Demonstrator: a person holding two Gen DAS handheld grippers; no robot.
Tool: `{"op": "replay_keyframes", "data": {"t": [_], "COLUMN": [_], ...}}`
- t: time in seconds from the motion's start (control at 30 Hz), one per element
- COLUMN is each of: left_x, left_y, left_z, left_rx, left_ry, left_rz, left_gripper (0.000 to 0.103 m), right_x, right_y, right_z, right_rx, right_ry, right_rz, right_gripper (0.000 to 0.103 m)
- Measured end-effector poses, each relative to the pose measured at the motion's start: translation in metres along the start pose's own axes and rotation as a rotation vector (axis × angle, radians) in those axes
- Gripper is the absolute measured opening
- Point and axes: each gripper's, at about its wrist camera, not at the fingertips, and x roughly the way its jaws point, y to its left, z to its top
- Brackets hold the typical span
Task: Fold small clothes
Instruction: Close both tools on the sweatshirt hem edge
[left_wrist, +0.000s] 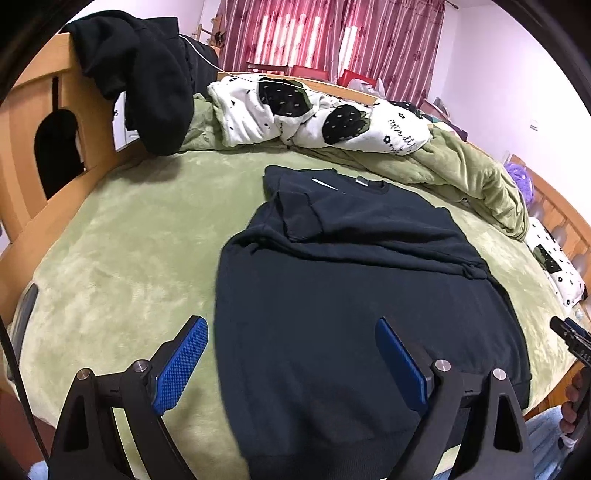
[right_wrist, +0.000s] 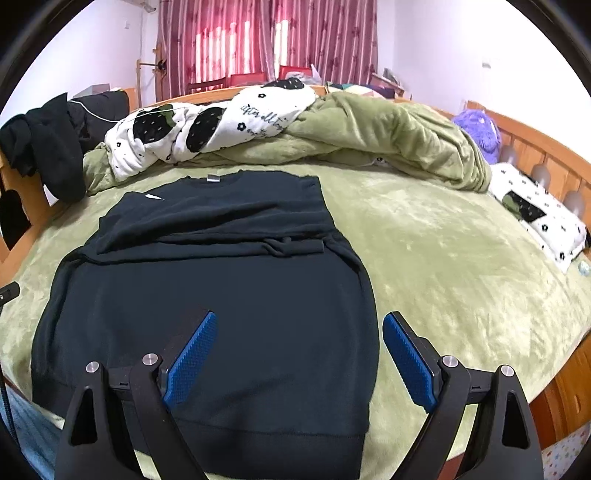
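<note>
A dark navy sweatshirt (left_wrist: 351, 295) lies flat on the green bed cover (left_wrist: 122, 251), collar at the far end, both sleeves folded across its chest. It also shows in the right wrist view (right_wrist: 221, 295). My left gripper (left_wrist: 291, 354) is open and empty above the sweatshirt's near left hem corner. My right gripper (right_wrist: 299, 350) is open and empty above the near right hem edge. The right gripper also shows at the right edge of the left wrist view (left_wrist: 569, 332).
A black garment (left_wrist: 147, 81) hangs over the wooden bed frame (left_wrist: 29, 122) at the left. A crumpled white-and-green quilt (right_wrist: 295, 125) lies along the far side. A patterned pillow (right_wrist: 539, 214) and a purple plush toy (right_wrist: 480, 129) lie at the right.
</note>
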Motion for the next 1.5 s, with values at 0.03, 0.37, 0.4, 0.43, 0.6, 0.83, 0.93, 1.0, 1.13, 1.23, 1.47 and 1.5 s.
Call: {"op": "replay_keyframes", "data": {"t": [0.03,0.37,0.4,0.43,0.6,0.83,0.93,1.0,1.13,1.23,1.47,1.5], "left_x": [0.000,0.028,0.034,0.039,0.073,0.094,0.101,0.103,0.100,0.095,0.081,0.080], "left_y": [0.001,0.006,0.009,0.012,0.030,0.038,0.037,0.033,0.029,0.031,0.034,0.033], "left_z": [-0.001,-0.020,-0.021,-0.022,-0.027,-0.033,-0.033,-0.034,-0.035,-0.038,-0.047,-0.049], "left_rx": [0.000,0.028,0.012,-0.002,-0.089,-0.088,-0.085,-0.064,-0.039,-0.042,-0.032,-0.030], "left_ry": [-0.001,0.051,0.058,0.067,0.137,0.155,0.162,0.155,0.140,0.141,0.146,0.147], "left_rz": [0.006,0.004,-0.004,-0.010,-0.005,-0.006,0.002,0.017,0.028,0.011,-0.025,-0.028], "left_gripper": [0.091,0.083,0.083,0.082,0.063,0.056,0.056,0.056,0.051,0.046,0.028,0.027], "right_x": [0.000,0.028,0.035,0.040,0.071,0.105,0.112,0.118,0.126,0.124,0.107,0.105], "right_y": [-0.004,-0.041,-0.046,-0.049,-0.061,-0.062,-0.061,-0.061,-0.061,-0.060,-0.057,-0.054], "right_z": [-0.002,-0.026,-0.029,-0.032,-0.045,-0.062,-0.059,-0.057,-0.052,-0.052,-0.063,-0.065], "right_rx": [0.009,0.022,0.023,0.024,0.056,0.096,0.099,0.104,0.118,0.119,0.104,0.097], "right_ry": [0.002,0.089,0.106,0.116,0.175,0.245,0.240,0.240,0.235,0.242,0.279,0.287], "right_rz": [0.009,0.010,0.011,0.012,0.021,0.047,0.050,0.051,0.050,0.064,0.092,0.090], "right_gripper": [0.090,0.058,0.056,0.055,0.053,0.045,0.045,0.045,0.043,0.036,0.028,0.028]}}
